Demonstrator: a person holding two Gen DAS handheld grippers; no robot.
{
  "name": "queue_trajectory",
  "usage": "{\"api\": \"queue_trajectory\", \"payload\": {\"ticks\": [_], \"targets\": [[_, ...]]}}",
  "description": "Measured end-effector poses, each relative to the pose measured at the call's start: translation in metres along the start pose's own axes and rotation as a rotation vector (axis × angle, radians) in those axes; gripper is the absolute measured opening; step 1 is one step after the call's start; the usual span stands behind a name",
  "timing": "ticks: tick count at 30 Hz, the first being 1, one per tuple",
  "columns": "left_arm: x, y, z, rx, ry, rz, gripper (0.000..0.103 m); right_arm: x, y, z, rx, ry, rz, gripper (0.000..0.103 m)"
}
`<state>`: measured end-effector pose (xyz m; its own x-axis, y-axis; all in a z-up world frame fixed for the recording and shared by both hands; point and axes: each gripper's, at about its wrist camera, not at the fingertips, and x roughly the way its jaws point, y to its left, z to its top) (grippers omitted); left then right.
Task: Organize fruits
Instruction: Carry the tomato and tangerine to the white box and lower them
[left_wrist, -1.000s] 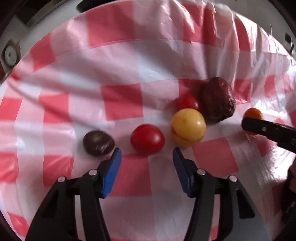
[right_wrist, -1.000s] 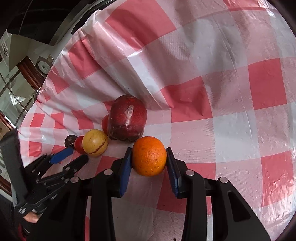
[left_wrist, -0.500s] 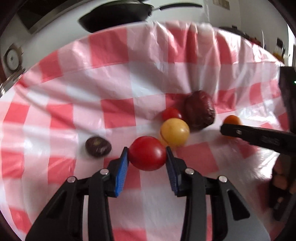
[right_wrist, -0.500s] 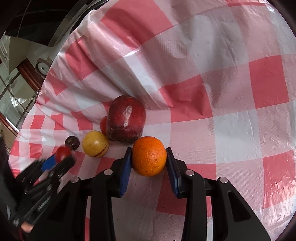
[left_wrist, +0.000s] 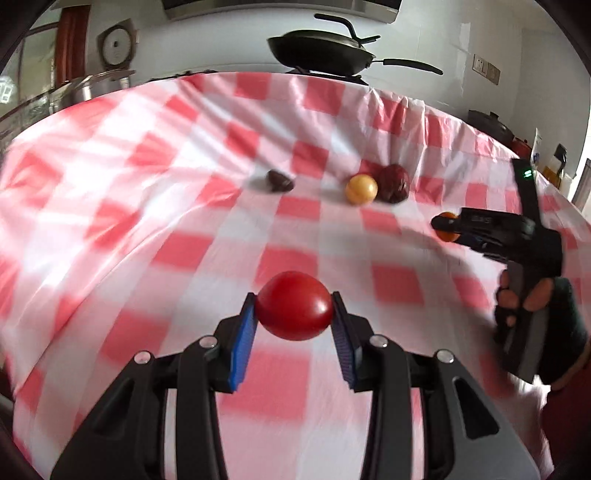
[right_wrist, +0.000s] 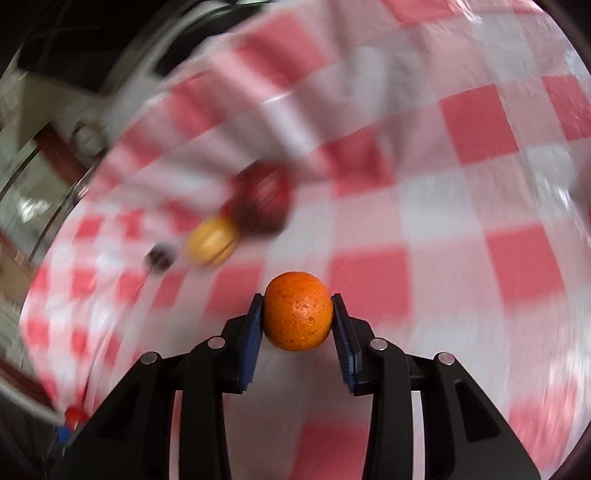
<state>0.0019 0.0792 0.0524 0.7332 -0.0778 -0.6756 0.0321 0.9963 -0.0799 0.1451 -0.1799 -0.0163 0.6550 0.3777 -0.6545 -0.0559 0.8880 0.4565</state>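
while the left gripper (left_wrist: 294, 317) fingers clamp a red tomato (left_wrist: 294, 305) and the right gripper (right_wrist: 297, 321) fingers clamp an orange (right_wrist: 297, 311) above the counter (left_wrist: 147, 206), the yellow fruit (left_wrist: 361, 189), dark red fruit (left_wrist: 395, 182) and small dark fruit (left_wrist: 279, 180) remain unsorted.

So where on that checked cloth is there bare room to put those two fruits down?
The checked tablecloth is bare across its whole left half, left of the small dark fruit, and in the near strip before the left gripper holding the red tomato. It is crowded farther back, where the yellow fruit touches the dark red fruit.
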Motion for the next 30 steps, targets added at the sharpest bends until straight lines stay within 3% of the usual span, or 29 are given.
{"api": "queue_trajectory", "payload": {"ticks": [9,18,30], "targets": [[-0.066,0.051,-0.072,-0.029,0.011,0.06,0.04,-0.075,0.101,-0.116,-0.159,0.045,0.169,0.037],[-0.112,0.105,-0.126,-0.06,0.012,0.149,0.04,-0.094,0.193,-0.215,-0.412,0.15,0.25,0.037],[-0.16,0.165,-0.175,-0.17,-0.01,0.239,0.04,-0.114,0.276,-0.291,-0.685,0.198,0.355,0.037]]}}
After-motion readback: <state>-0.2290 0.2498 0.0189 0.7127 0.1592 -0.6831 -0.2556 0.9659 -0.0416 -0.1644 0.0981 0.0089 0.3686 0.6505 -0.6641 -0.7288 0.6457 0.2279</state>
